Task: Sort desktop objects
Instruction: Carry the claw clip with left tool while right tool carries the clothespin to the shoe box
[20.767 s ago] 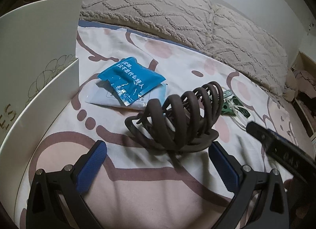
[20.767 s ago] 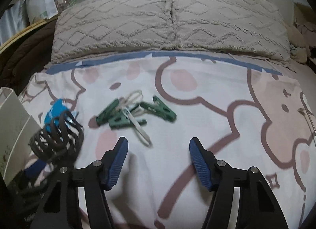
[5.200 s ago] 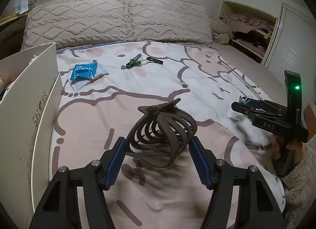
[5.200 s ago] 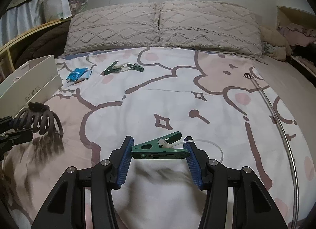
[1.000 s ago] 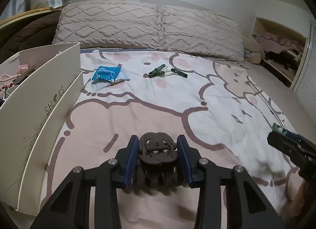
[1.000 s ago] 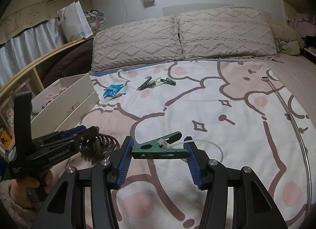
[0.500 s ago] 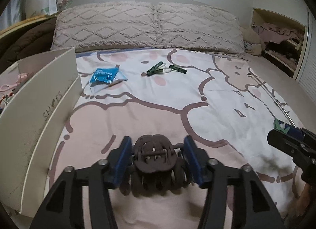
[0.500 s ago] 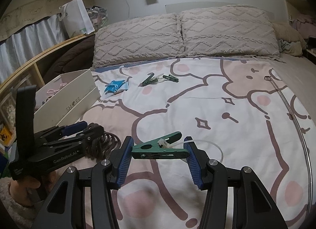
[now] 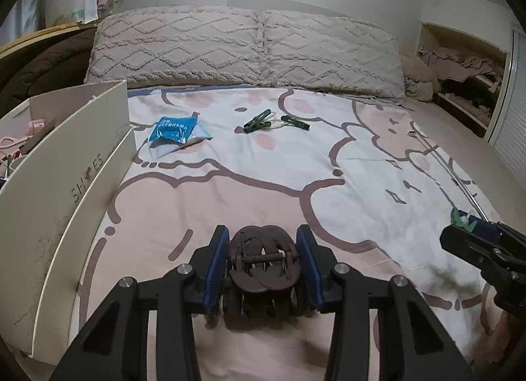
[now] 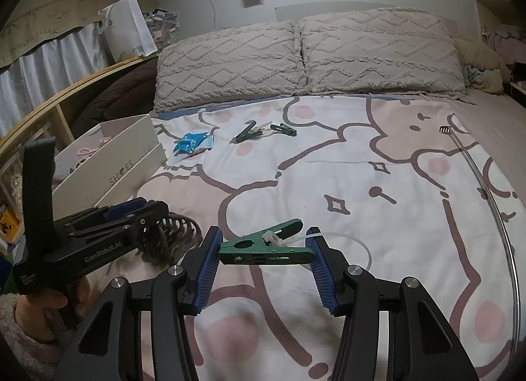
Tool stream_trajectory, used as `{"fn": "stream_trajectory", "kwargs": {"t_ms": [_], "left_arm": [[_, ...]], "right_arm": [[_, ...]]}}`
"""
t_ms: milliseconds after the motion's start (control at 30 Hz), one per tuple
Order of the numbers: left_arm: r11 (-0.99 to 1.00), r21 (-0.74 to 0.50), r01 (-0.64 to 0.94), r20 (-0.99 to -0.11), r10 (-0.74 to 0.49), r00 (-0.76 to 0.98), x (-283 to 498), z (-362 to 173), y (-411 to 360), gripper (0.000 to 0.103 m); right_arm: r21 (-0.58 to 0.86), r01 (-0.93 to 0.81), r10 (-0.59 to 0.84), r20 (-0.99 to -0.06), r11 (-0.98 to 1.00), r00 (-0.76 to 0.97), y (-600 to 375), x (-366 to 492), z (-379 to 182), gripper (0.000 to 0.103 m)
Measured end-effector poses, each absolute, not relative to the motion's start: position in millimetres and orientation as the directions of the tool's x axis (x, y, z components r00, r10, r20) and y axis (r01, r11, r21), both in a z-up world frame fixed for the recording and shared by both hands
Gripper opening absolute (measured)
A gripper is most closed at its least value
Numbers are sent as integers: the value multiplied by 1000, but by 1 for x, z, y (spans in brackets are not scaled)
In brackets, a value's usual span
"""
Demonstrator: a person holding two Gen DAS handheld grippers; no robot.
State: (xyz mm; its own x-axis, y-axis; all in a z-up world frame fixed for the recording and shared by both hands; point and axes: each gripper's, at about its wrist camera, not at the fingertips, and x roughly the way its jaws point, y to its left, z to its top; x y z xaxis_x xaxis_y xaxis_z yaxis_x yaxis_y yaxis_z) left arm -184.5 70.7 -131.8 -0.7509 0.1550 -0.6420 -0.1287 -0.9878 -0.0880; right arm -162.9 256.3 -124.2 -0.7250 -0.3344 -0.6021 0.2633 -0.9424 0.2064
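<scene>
A brown hair claw sits low over the pink bedsheet between the blue pads of my left gripper. Its jaws are closing and the pads press on the claw's sides. In the right wrist view the same claw pokes out of the left gripper, which a hand holds at lower left. My right gripper is shut on a green clothespin lying crosswise, with a clear tube looped off its end. From the left wrist view, that right gripper hovers at the far right.
A white open box marked SHOES stands along the bed's left side with small items inside. A blue packet and a bundle of green clothespins lie farther up the sheet. Two pillows are behind, and a thin rod lies at right.
The left jaws spread wider around the hair claw half a second ago and have narrowed onto it again. The right gripper and its clothespin have not moved.
</scene>
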Motion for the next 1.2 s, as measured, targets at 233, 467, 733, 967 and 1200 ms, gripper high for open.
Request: {"fn": "stream_trajectory", "kwargs": {"t_ms": [233, 467, 733, 967, 1200], "left_arm": [[-985, -111, -134, -608, 174, -774, -180, -119, 66, 42], [-980, -141, -141, -562, 196, -803, -176, -98, 57, 42], [-976, -180, -125, -514, 202, -834, -172, -75, 37, 42], [-974, -213, -74, -484, 171, -858, -168, -50, 7, 42], [-963, -267, -37, -452, 159, -878, -161, -32, -28, 42]], "right_arm": [[203, 256, -327, -595, -945, -734, 255, -163, -121, 53], [194, 245, -313, -563, -950, -765, 252, -165, -101, 53], [187, 249, -311, -532, -950, -788, 235, -169, -79, 53], [227, 283, -362, -527, -932, -769, 215, -174, -63, 53], [224, 333, -401, -511, -916, -760, 184, -176, -39, 53]]}}
